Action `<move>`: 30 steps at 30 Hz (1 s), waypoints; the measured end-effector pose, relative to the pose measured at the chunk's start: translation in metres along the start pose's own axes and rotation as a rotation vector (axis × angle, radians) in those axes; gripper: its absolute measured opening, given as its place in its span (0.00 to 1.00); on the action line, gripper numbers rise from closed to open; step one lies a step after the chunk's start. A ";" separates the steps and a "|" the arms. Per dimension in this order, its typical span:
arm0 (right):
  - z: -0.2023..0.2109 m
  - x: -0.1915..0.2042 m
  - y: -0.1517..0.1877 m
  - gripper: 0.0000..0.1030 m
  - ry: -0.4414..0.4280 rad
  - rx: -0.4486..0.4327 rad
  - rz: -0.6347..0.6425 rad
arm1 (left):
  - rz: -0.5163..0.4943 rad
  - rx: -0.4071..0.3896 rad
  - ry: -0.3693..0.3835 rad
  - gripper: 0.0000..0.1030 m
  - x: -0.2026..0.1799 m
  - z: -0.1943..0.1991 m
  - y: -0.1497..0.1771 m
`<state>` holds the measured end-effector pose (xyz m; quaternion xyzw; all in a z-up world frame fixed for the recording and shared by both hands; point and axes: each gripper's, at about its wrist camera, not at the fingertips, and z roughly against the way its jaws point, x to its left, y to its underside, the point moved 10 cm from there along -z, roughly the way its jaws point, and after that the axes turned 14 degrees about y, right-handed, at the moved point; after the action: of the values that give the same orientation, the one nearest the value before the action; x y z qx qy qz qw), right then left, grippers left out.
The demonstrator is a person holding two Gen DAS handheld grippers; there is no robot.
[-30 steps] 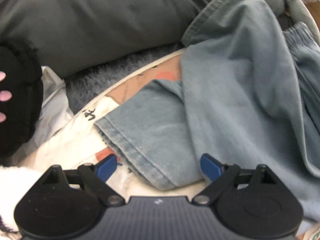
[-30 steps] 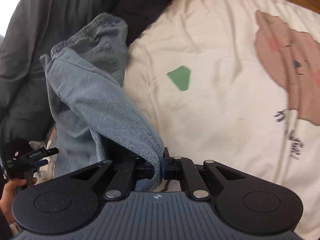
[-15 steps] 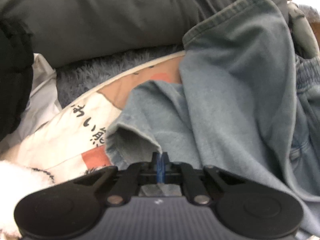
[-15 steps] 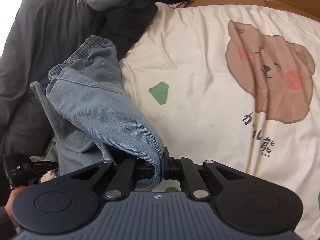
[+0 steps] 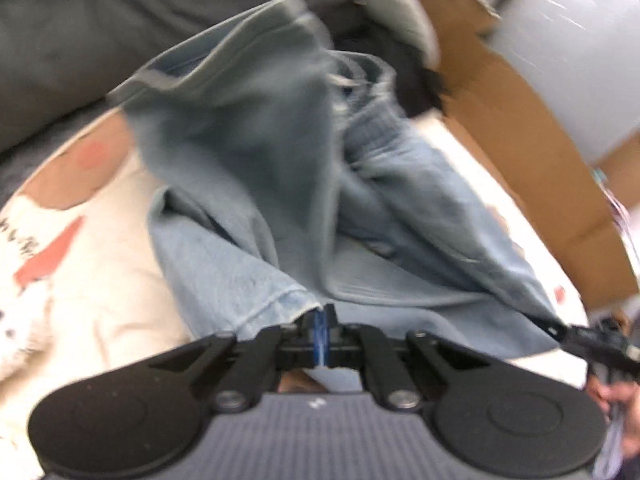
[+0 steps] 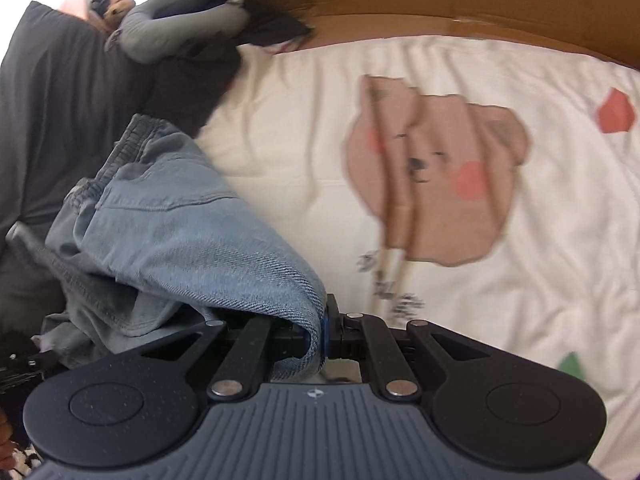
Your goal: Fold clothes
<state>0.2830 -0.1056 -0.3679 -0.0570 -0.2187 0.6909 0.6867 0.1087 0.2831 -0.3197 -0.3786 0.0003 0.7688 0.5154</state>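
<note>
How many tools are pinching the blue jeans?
2. The left tool pinches a hem of the jeans; the right tool pinches another edge.

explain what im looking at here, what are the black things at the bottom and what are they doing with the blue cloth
The black things are two hand-held grippers; a person holds one in each hand, with a camera on each looking along its fingers. One picture comes from the left gripper, the other from the right gripper. Both are clamped shut on edges of the same pair of jeans, lifting it over a cream blanket printed with a bear. Behind it lie dark bedding and brown cardboard.
</note>
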 end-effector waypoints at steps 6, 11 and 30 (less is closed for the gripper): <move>0.012 -0.034 0.002 0.03 0.049 -0.019 -0.027 | -0.086 0.012 0.150 0.00 -0.064 -0.013 -0.012; 0.022 -0.051 0.003 0.04 0.062 -0.026 -0.040 | -0.167 0.028 0.326 0.00 -0.124 -0.021 -0.022; 0.017 -0.081 0.014 0.02 0.059 0.008 -0.114 | -0.087 0.068 -0.207 0.77 0.026 -0.023 -0.040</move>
<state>0.2682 -0.1880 -0.3761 -0.0617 -0.1985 0.6495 0.7314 0.1484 0.3138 -0.3357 -0.2793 -0.0434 0.7802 0.5580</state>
